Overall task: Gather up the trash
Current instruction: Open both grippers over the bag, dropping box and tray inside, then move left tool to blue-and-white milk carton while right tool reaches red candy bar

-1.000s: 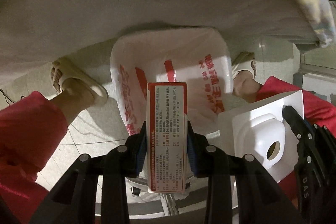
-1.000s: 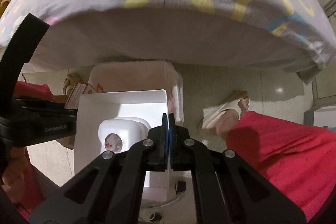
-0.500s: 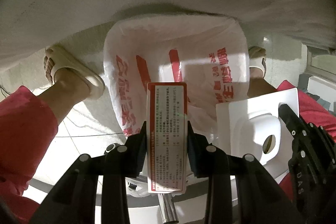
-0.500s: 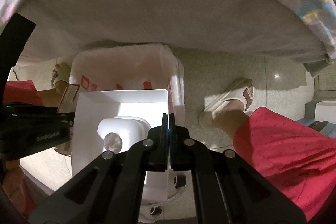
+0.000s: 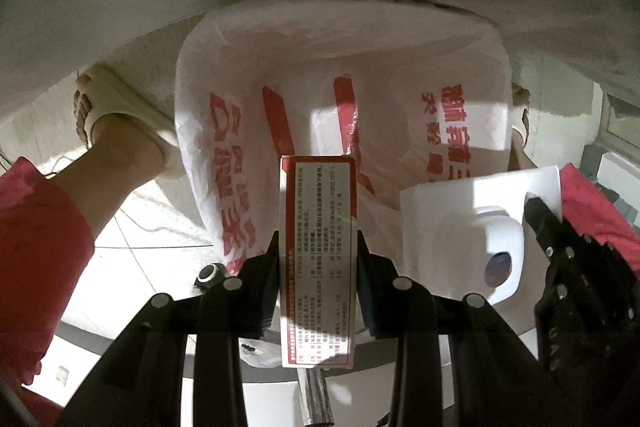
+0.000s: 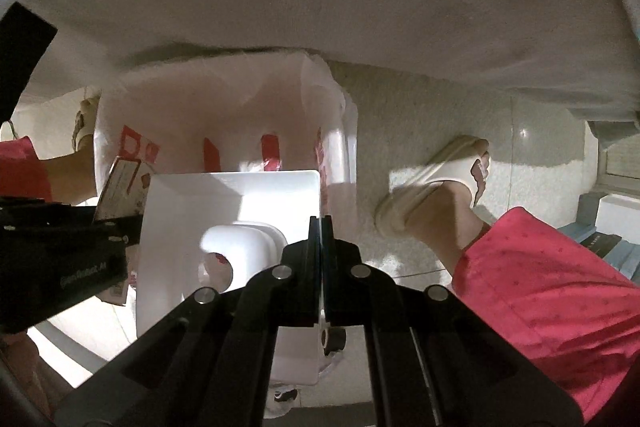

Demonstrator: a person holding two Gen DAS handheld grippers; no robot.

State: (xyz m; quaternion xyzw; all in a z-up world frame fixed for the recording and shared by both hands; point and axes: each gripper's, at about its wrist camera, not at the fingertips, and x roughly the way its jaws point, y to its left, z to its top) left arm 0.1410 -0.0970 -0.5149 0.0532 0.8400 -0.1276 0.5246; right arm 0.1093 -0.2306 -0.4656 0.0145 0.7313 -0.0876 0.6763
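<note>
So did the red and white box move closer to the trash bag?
Yes. The left tool carried the red and white box toward the bag-lined bin, which now looks bigger and nearer in the left wrist view.

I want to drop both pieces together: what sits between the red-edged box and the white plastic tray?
Nothing solid: in the left wrist view, only the bin liner shows in the gap between the box and the tray.
</note>
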